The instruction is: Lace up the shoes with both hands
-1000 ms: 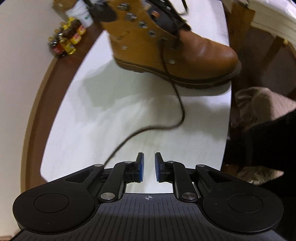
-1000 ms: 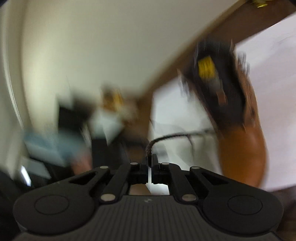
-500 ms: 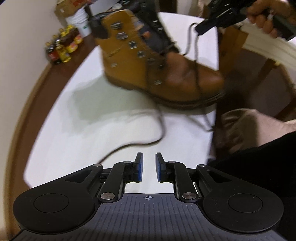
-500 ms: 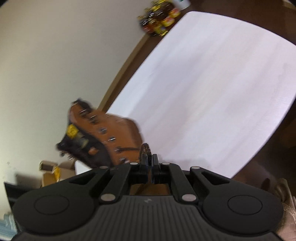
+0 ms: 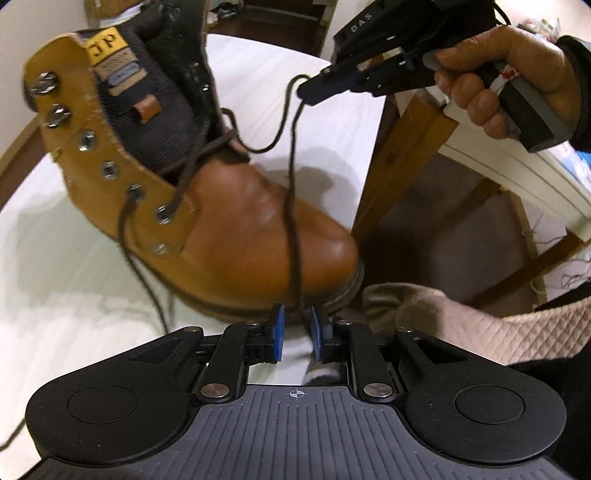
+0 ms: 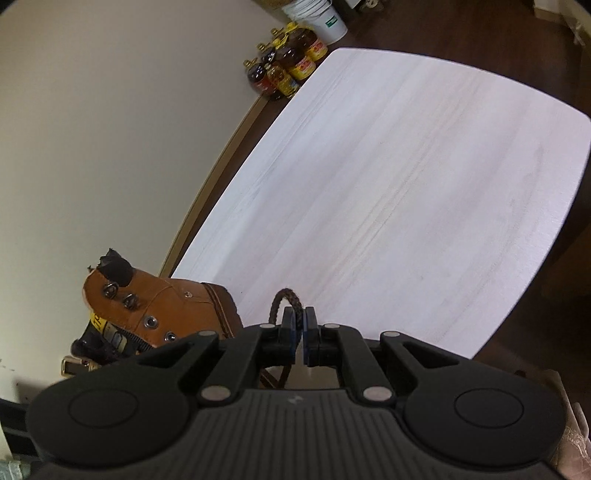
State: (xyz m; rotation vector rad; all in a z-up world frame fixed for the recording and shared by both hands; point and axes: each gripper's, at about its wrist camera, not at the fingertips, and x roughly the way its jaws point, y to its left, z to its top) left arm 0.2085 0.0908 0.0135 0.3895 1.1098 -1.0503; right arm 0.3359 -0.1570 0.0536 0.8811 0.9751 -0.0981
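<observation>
A tan leather boot (image 5: 236, 221) with a dark tongue stands on the white table (image 5: 74, 295), its toe close to my left gripper (image 5: 295, 321). The left gripper is open, and a strand of dark brown lace (image 5: 291, 206) hangs down between its blue pads (image 5: 279, 325). My right gripper (image 5: 314, 88) is above the toe, shut on a loop of that lace. In the right wrist view the right gripper (image 6: 301, 321) pinches the braided lace loop (image 6: 282, 299), and the boot (image 6: 155, 306) is at lower left. A second lace end (image 5: 147, 273) trails on the table.
A wooden table leg (image 5: 402, 155) and a second white table stand to the right. A beige quilted sleeve (image 5: 461, 325) lies at right. Oil bottles (image 6: 284, 70) and a white bucket (image 6: 321, 18) stand on the floor by the wall beyond the table (image 6: 406, 192).
The left gripper has come much closer to the boot's toe, and the lace strand now hangs between its pads. The right gripper stays shut on the lace, raised above the boot.
</observation>
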